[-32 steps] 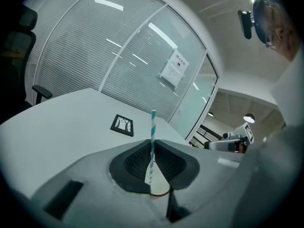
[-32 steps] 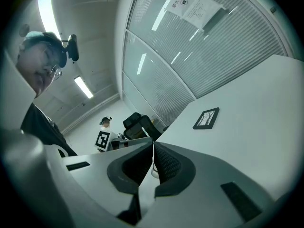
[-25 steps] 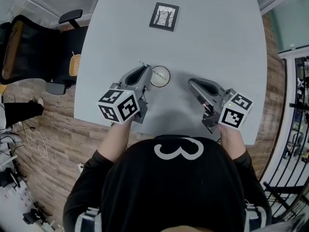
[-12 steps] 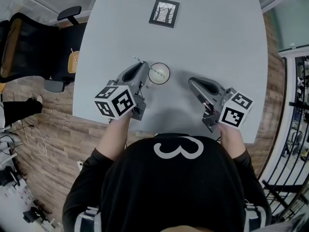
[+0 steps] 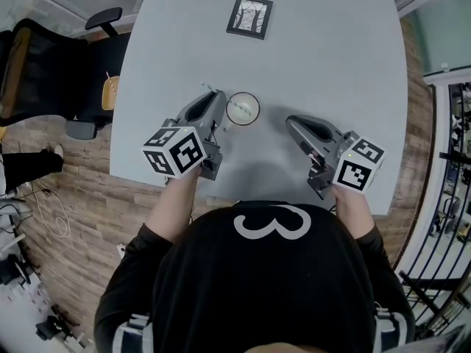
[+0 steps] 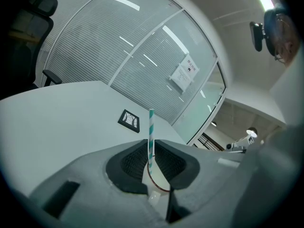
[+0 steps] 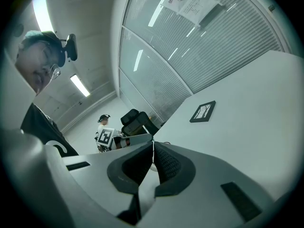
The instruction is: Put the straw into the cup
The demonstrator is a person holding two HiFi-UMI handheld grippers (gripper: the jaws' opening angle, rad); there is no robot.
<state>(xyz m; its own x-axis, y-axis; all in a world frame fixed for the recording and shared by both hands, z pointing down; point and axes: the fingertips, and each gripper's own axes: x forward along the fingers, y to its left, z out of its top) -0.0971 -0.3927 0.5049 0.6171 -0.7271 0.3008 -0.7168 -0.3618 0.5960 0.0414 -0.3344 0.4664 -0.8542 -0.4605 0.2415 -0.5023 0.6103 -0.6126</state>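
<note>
**Fingers [image 6: 134, 161] of the left gripper [image 6: 151, 159] clamp the straw [image 6: 151, 133] by the cup [image 6: 157, 186]**

Both dark ribbed pads press on the teal-and-white striped straw, which stands almost upright between them, its top well above the jaws. The cup shows through the gap just beyond the pads, and the straw's lower end sits at its near rim; whether it is inside cannot be told.

From the head view, the left gripper [image 5: 213, 103] points away from the person and slightly down, its tips just left of the cup [image 5: 243, 109], with a bare forearm running back to a black sleeve. The right gripper [image 5: 293, 123] is held level with it on the other side of the cup and apart from it, angled a little inward. Its jaws are pressed together with nothing between them [image 7: 153, 161].

The table [image 5: 331, 57] is pale grey with rounded corners and carries a small framed picture [image 5: 249, 16] lying flat near its far edge. A black office chair [image 5: 44, 65] stands to the left on a wood-plank floor [image 5: 81, 212]. Glass partitions with blinds [image 6: 95, 46] close off the room behind.
</note>
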